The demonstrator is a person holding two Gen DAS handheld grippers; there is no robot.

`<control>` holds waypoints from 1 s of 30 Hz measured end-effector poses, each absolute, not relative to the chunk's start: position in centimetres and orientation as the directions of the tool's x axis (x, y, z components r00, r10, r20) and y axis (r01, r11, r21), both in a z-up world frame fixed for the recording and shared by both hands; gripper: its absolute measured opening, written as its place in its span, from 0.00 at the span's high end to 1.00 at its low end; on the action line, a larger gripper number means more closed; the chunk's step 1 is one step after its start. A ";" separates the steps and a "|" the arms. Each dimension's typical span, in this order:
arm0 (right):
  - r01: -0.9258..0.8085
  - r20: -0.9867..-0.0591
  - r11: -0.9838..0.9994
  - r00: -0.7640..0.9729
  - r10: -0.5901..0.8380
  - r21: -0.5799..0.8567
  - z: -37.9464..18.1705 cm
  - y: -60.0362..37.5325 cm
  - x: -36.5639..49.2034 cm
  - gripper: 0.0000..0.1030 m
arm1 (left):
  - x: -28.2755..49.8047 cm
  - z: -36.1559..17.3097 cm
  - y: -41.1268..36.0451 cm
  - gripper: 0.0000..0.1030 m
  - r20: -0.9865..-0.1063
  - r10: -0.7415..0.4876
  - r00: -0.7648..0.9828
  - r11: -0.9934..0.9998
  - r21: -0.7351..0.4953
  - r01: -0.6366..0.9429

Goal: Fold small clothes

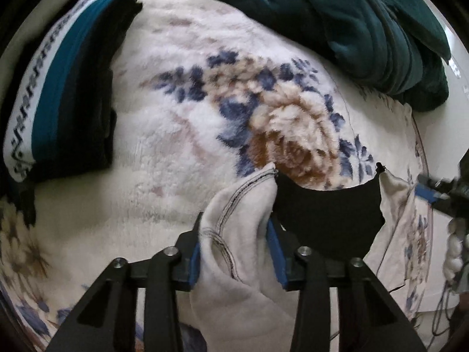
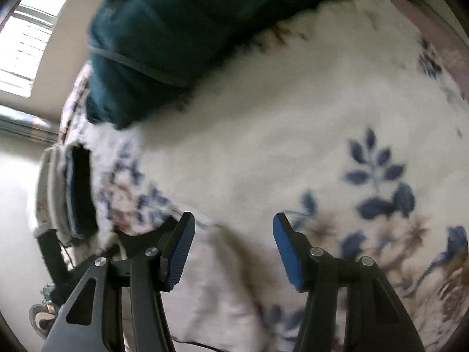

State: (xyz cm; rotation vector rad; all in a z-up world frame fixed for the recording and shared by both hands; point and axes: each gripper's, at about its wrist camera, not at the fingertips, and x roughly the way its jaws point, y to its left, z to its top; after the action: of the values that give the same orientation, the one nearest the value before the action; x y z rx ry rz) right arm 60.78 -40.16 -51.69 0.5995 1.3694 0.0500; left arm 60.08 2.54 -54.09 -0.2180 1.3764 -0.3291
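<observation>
My left gripper (image 1: 236, 226) is shut on a cream fleece garment (image 1: 234, 234) with dark seam stitching. The cloth bunches up between the blue pads and hangs down below them. A black part of the garment (image 1: 328, 214) spreads to the right of the fingers. My right gripper (image 2: 233, 234) is open and empty above the floral blanket (image 2: 263, 146). It also shows at the right edge of the left wrist view (image 1: 439, 193), apart from the garment. The right wrist view is blurred.
A white plush blanket with blue and brown flowers (image 1: 181, 123) covers the bed. A folded stack of dark and teal-striped clothes (image 1: 64, 94) lies at the left. A dark green quilt (image 1: 351, 23) is heaped at the back. A window (image 2: 26, 38) is at the far left.
</observation>
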 end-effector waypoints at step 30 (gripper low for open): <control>0.000 -0.845 0.907 0.362 0.393 0.421 -41.9 -34.2 49.7 0.95 | 47.3 -40.2 1.7 0.95 -0.795 -0.408 0.448 0.912 -0.378 0.160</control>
State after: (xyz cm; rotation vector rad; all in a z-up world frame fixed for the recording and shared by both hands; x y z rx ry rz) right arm 49.70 -34.24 -41.89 0.3808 1.1800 0.2611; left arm 47.32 1.69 -40.17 -0.2640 1.0508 -0.3566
